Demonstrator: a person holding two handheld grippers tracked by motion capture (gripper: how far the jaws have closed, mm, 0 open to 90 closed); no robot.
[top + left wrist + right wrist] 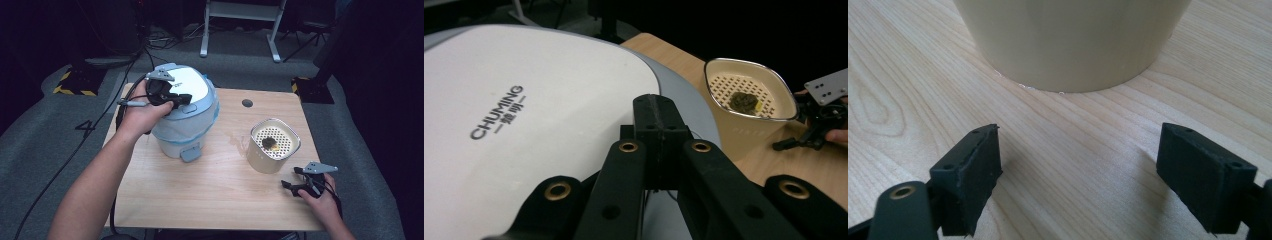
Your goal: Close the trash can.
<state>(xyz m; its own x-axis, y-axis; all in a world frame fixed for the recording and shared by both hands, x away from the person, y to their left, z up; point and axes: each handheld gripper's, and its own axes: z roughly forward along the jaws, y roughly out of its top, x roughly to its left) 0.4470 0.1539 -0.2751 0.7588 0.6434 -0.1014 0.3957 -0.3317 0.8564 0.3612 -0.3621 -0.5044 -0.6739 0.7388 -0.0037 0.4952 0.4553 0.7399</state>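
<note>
A pedal bin [187, 117] with a white lid [524, 115] and a pale blue body stands at the table's back left. My left gripper [184, 98] lies over the lid's near side, its jaws pressed together [659, 107] with nothing between them. A cream container [272, 147] with a perforated insert holds a dark lump [269, 143] and stands at the right; the left gripper view also shows this cream container [749, 107]. My right gripper [288, 186] rests low on the table just in front of it, open [1078, 145], with bare wood between the pads.
The bin's foot pedal [190, 152] juts toward the table's middle. A few wet spots [235, 139] lie between bin and container. A round cable hole [247, 103] sits at the back. The table's right edge [312, 150] is close to my right hand.
</note>
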